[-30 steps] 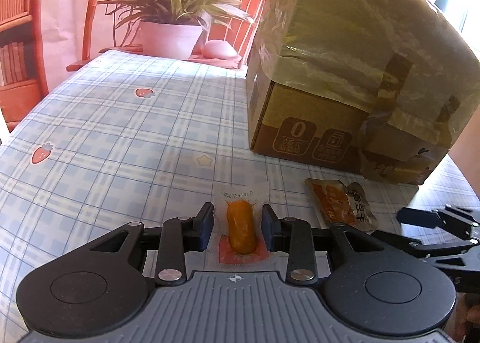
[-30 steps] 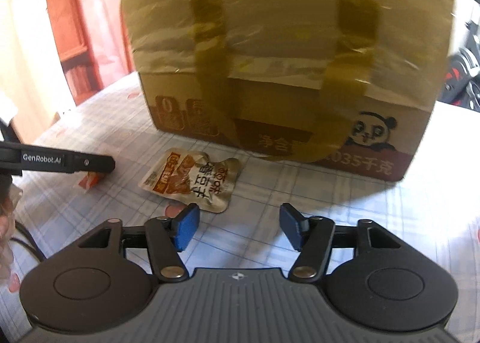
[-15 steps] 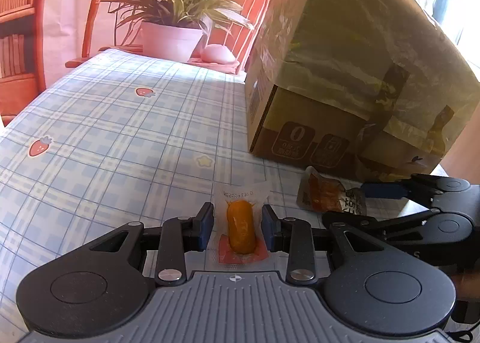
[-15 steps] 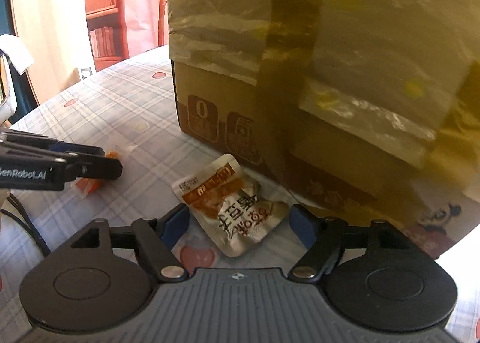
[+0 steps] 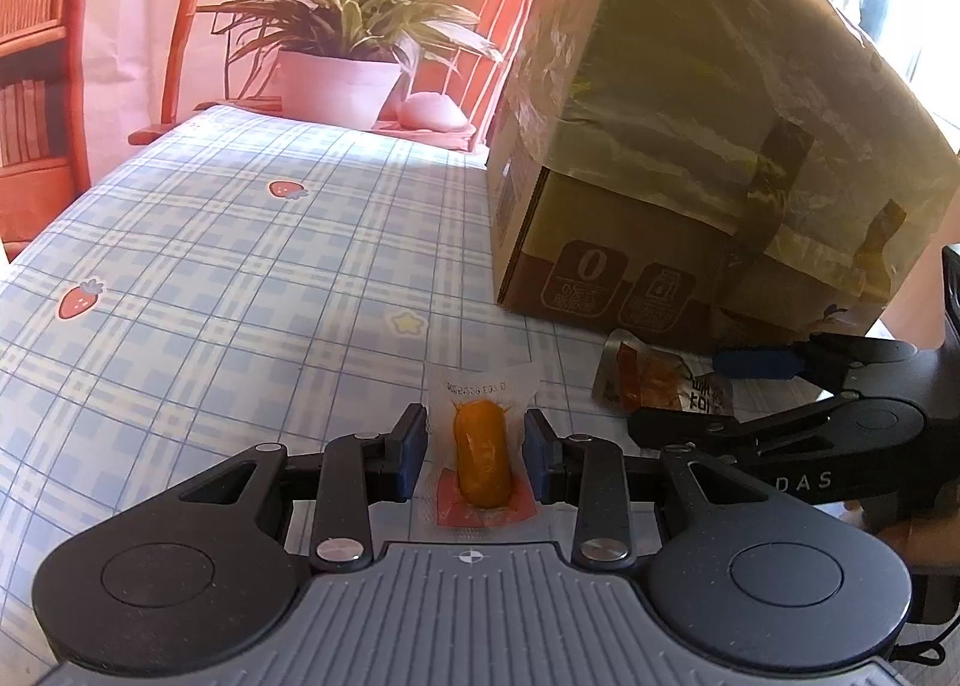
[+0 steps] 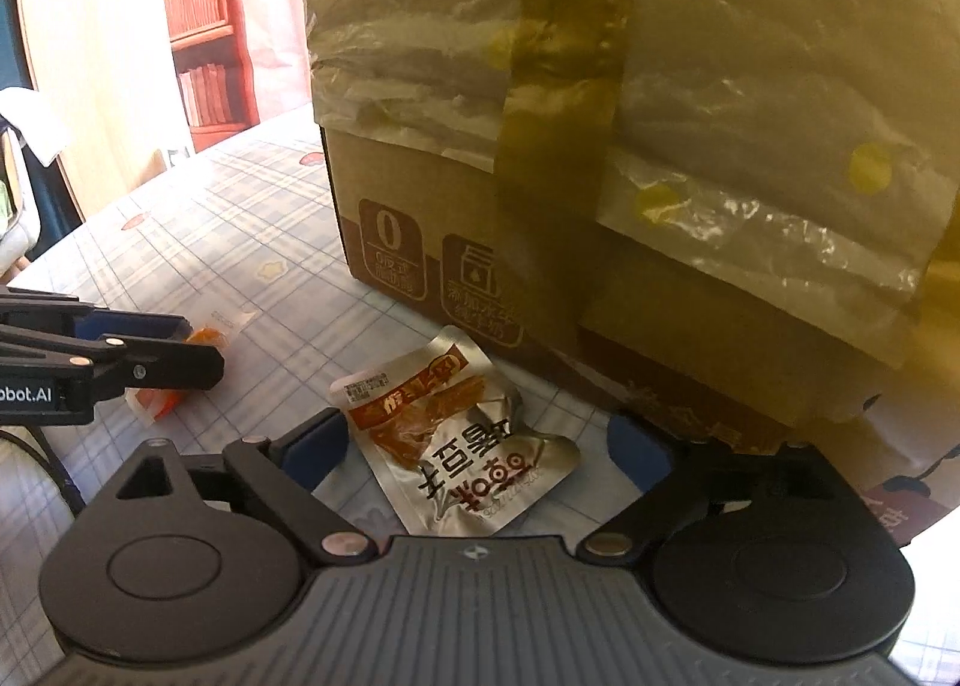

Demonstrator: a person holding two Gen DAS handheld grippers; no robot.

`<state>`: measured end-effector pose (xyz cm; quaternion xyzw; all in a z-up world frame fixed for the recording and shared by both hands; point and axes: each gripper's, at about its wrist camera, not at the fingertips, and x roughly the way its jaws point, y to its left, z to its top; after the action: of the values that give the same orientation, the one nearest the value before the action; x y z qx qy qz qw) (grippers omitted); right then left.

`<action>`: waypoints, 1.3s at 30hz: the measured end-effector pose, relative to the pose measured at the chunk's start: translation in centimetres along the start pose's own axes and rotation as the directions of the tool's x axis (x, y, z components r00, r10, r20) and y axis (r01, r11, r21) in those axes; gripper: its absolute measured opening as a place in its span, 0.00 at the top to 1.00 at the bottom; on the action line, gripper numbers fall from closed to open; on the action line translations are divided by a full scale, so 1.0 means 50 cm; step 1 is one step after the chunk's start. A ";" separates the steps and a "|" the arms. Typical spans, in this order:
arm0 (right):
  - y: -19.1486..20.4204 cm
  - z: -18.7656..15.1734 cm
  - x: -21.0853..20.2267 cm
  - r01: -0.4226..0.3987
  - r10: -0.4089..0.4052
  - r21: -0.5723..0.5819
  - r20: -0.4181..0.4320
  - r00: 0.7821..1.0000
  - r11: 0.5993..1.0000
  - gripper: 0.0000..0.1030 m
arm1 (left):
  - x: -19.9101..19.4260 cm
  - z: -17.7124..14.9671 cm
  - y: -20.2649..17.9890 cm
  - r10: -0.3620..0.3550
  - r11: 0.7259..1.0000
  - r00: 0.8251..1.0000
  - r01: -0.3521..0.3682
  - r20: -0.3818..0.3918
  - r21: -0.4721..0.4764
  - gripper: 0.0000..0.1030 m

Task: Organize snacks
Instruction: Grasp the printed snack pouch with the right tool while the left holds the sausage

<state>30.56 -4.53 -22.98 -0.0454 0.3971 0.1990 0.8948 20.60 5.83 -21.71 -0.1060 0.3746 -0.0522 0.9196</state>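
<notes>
A small clear packet with an orange snack (image 5: 480,455) lies on the checked tablecloth between the pads of my left gripper (image 5: 477,446); the pads sit at its sides, whether they touch is unclear. It also shows in the right wrist view (image 6: 207,335). A silver and orange snack pouch (image 6: 456,434) lies flat between the wide-open fingers of my right gripper (image 6: 477,446), close to the cardboard box (image 6: 600,266). The pouch (image 5: 654,380) and the right gripper (image 5: 690,395) also show in the left wrist view.
The big cardboard box (image 5: 690,146), covered with plastic film and tape, stands on the table just behind both snacks. A potted plant (image 5: 342,62) and a pink object (image 5: 432,113) sit at the far end. The tablecloth (image 5: 210,296) stretches left.
My right gripper has moved forward and down over the silver pouch, which now lies between its fingers. My left gripper has stayed around the orange snack packet.
</notes>
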 end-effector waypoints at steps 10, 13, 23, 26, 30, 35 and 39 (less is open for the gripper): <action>0.018 -0.033 -0.054 0.026 -0.027 0.055 0.013 1.000 0.998 0.40 | -0.006 -0.002 -0.006 0.009 1.000 1.000 -0.009 -0.009 0.013 0.65; 0.009 -0.056 -0.080 0.038 -0.043 0.136 0.032 0.999 0.990 0.48 | -0.009 -0.005 -0.007 0.006 1.000 1.000 -0.006 -0.010 0.012 0.65; -0.003 -0.100 -0.142 0.075 -0.092 0.227 0.063 0.994 0.971 0.67 | -0.018 -0.013 -0.026 -0.030 0.999 0.999 0.030 -0.033 0.015 0.65; -0.005 -0.104 -0.153 0.075 -0.099 0.235 0.090 0.991 0.969 0.71 | -0.023 -0.014 -0.030 -0.033 0.999 0.999 0.034 -0.034 0.021 0.65; -0.008 -0.108 -0.172 0.082 -0.114 0.237 0.125 0.986 0.968 0.77 | -0.029 -0.013 -0.036 -0.035 0.999 0.999 0.036 -0.027 0.029 0.65; 0.008 -0.104 -0.190 0.092 -0.122 0.191 0.154 0.980 0.977 0.81 | -0.030 -0.016 -0.046 -0.045 0.998 0.998 0.046 -0.036 0.044 0.65; 0.029 -0.100 -0.201 0.123 -0.144 0.129 0.173 0.974 0.984 0.86 | -0.030 -0.018 -0.050 -0.053 0.997 0.998 0.055 -0.040 0.052 0.65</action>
<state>20.44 -7.59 -18.96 -0.0011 0.3210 0.1180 0.9397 18.85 3.52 -20.71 -0.0905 0.3877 -0.0891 0.9130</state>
